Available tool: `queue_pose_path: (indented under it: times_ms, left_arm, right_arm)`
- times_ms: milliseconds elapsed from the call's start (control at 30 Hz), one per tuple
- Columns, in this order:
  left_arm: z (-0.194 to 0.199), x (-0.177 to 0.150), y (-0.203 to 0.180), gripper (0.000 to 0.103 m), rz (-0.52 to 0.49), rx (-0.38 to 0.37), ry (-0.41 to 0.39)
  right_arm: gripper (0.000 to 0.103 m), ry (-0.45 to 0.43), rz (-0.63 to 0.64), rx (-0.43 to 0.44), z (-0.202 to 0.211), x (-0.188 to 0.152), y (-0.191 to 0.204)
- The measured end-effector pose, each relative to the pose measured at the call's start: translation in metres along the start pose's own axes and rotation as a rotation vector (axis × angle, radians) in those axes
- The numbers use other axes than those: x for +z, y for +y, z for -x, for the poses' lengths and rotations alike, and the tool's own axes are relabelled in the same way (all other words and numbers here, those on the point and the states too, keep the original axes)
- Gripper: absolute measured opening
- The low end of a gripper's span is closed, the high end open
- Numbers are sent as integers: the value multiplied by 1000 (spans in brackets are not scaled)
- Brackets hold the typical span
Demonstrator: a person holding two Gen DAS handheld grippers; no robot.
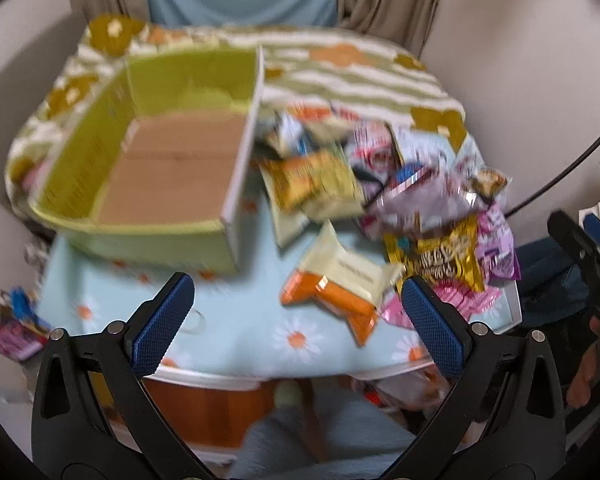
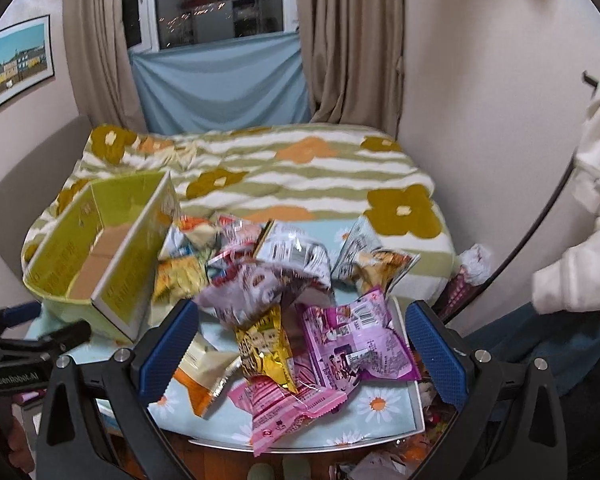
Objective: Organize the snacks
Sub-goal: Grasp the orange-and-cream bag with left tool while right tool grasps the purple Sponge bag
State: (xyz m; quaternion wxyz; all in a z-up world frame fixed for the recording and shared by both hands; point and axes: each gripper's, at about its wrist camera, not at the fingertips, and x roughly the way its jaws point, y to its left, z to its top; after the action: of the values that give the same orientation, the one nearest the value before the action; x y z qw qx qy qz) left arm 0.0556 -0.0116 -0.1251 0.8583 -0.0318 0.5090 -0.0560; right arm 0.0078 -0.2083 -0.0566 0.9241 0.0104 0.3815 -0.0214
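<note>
Both the left tool (image 1: 296, 320) and the right tool (image 2: 302, 344) hover released, grasping nothing. The snacks (image 2: 284, 292) lie heaped on the bench (image 1: 236, 332) beside the empty green box (image 1: 172, 160), probably placed near for easy filling.

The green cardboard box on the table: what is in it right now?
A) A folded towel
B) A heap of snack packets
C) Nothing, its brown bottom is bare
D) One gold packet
C: the left wrist view looks down into the green cardboard box and shows only its bare brown floor, while the snack packets lie heaped on the table beside it.
</note>
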Motion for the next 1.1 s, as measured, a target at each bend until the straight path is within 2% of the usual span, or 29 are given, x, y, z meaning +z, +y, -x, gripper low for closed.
queue_pose_path:
  times_ms: [233,367,633,833,933,1000,1100]
  left_arm:
    - [-68,-7,-15,103,147,-42,165]
    - [-91,-4,-23,103,250,-62,193]
    - [-130,-3,-26,103,422,-47,242]
    - [-149,1,-27,95,471,-27,281]
    - [-158,3,-28,85,481,-20,310]
    - [-164,3,-29,72,482,-14,330]
    - [-171,-1,-26,66,499,-23,344]
  right_arm:
    - [103,61,100,91,-50,10,-11]
    - [103,105,173,174,-75,20,-13]
    - [103,202,370,355,-118,41,-1]
    - [103,253,505,420,-147,45,12]
    - [103,270,560,439,-159,44,18]
    - [103,287,574,451,-166,44,20]
    - [103,309,590,471,-175,44,22]
